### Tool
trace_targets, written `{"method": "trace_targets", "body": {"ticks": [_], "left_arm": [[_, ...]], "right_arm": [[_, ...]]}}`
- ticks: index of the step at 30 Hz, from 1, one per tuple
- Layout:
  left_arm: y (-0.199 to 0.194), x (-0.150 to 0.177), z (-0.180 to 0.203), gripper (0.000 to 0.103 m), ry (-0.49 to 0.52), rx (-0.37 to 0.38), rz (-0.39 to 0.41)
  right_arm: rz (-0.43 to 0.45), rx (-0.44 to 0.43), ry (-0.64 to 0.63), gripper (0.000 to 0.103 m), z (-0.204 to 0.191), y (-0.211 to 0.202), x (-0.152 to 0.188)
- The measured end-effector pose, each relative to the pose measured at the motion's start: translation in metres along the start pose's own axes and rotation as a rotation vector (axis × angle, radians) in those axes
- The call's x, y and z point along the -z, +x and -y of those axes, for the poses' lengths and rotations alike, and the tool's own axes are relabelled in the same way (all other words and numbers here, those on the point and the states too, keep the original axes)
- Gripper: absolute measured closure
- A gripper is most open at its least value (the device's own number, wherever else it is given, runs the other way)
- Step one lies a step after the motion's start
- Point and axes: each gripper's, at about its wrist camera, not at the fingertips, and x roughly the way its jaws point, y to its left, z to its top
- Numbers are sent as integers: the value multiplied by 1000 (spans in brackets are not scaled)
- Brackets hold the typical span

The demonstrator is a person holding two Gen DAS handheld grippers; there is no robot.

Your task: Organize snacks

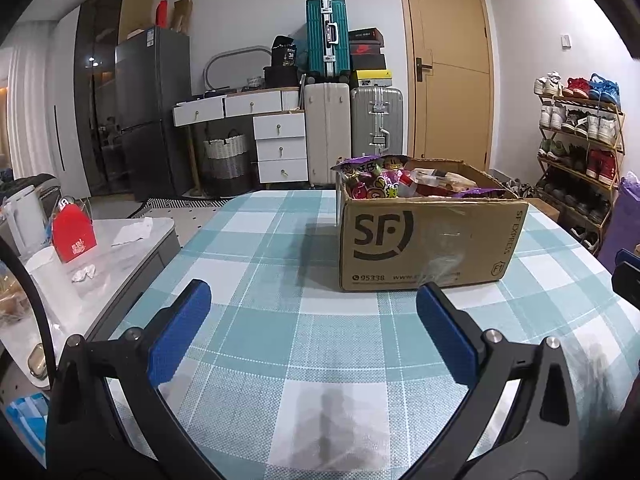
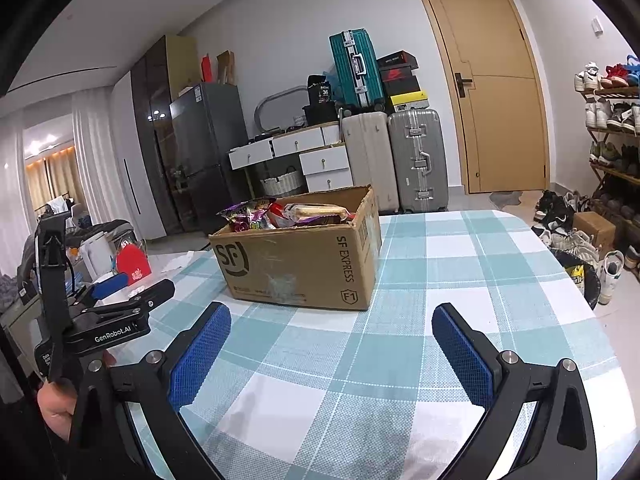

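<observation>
An open cardboard box (image 1: pixel 424 240) marked SF stands on the checked tablecloth (image 1: pixel 280 344), filled with several colourful snack packets (image 1: pixel 384 182). My left gripper (image 1: pixel 314 296) hovers open just short of the box's front, nothing between its blue pads. In the right wrist view the same box (image 2: pixel 304 264) sits ahead and to the left, snack packets (image 2: pixel 280 212) showing over its rim. My right gripper (image 2: pixel 330 318) is open and empty above the cloth, near the box's right corner. The left gripper's body (image 2: pixel 116 312) shows at the left edge, held by a hand (image 2: pixel 56 408).
A low grey side table (image 1: pixel 120 248) with a red carton (image 1: pixel 74 236), a kettle and a cup stands left of the table. Suitcases (image 1: pixel 352 120), white drawers and a fridge line the back wall. A shoe rack (image 1: pixel 580 140) and floor shoes (image 2: pixel 572 236) lie right.
</observation>
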Motion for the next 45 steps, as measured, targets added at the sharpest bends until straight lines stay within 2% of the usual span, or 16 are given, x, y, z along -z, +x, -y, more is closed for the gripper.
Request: {"method": "trace_targets", "body": {"ticks": [45], "left_arm": [[8, 5, 4, 0, -4, 10, -9]], "right_arm": [[14, 2, 2, 0, 0, -6, 0]]}}
